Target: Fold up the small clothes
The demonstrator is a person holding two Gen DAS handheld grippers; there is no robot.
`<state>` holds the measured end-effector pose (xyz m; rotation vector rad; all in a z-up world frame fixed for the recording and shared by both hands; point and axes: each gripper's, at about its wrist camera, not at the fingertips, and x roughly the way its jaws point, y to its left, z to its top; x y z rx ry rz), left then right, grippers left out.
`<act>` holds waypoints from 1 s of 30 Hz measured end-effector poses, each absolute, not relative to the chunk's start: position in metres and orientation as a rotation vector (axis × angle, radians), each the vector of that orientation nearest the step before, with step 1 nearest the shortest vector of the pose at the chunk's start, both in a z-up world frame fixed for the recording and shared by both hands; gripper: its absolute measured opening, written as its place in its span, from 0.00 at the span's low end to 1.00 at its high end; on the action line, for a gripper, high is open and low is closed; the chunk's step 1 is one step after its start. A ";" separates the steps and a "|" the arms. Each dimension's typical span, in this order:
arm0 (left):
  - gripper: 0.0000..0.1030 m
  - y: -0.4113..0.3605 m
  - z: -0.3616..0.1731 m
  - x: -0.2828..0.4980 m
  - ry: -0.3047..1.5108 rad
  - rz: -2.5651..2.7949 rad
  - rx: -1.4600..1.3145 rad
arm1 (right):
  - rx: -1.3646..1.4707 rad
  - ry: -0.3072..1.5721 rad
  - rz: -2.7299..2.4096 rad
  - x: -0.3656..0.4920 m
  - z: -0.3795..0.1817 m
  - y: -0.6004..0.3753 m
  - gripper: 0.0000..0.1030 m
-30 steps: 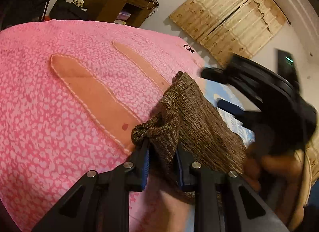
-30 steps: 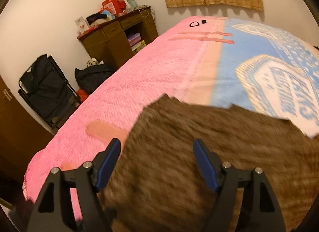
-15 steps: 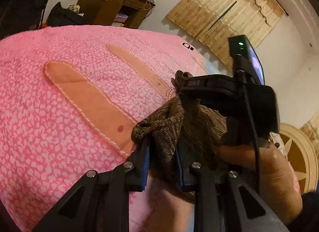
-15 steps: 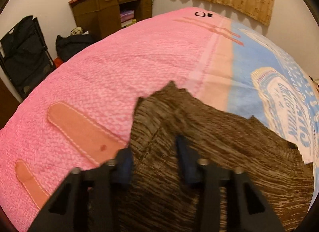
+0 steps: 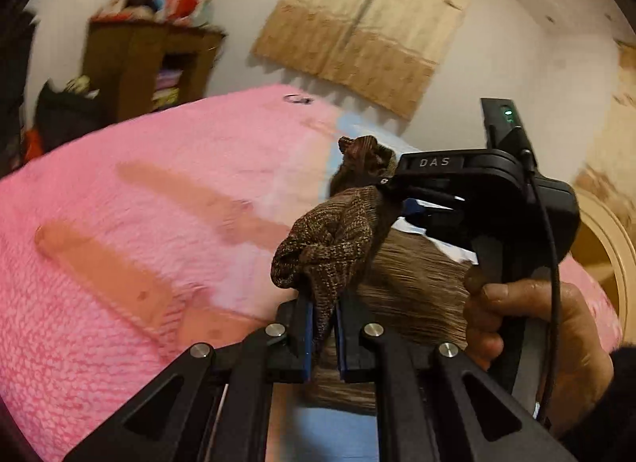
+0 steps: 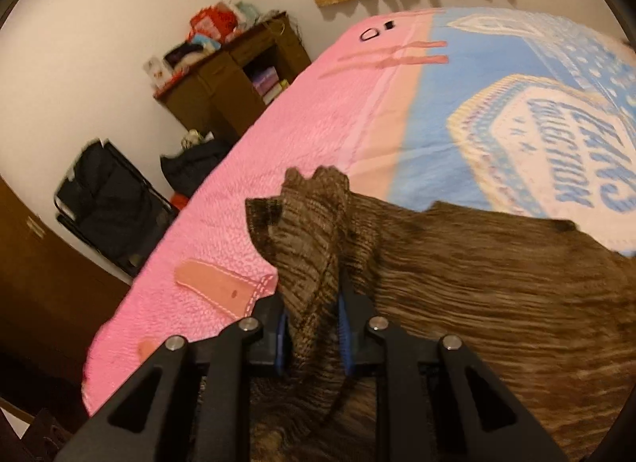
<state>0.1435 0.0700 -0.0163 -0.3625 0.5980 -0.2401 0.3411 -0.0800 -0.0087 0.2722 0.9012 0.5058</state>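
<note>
A brown knitted garment (image 6: 477,287) lies on a pink and blue bedspread (image 6: 302,144). My left gripper (image 5: 322,336) is shut on a bunched edge of the brown garment (image 5: 330,247) and holds it lifted above the bed. My right gripper (image 6: 312,336) is shut on another raised fold of the same garment; in the left wrist view it (image 5: 469,187) is held by a hand just right of the left gripper, and its jaws are hidden by the cloth. The rest of the garment drapes down to the bed.
A brown wooden cabinet (image 6: 238,80) with clutter on top stands by the wall beyond the bed's left edge. A black folding chair (image 6: 103,211) and a dark bag (image 6: 194,164) sit on the floor beside it. A tan curtain (image 5: 357,28) hangs on the far wall.
My right gripper went from open above the garment to shut on a fold of it. Both grippers have risen, pulling the cloth up, and the left wrist view has swung right.
</note>
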 end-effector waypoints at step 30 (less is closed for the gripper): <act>0.09 -0.148 -0.027 0.110 0.681 -0.679 0.166 | 0.505 0.836 0.381 0.293 -0.046 -0.343 0.43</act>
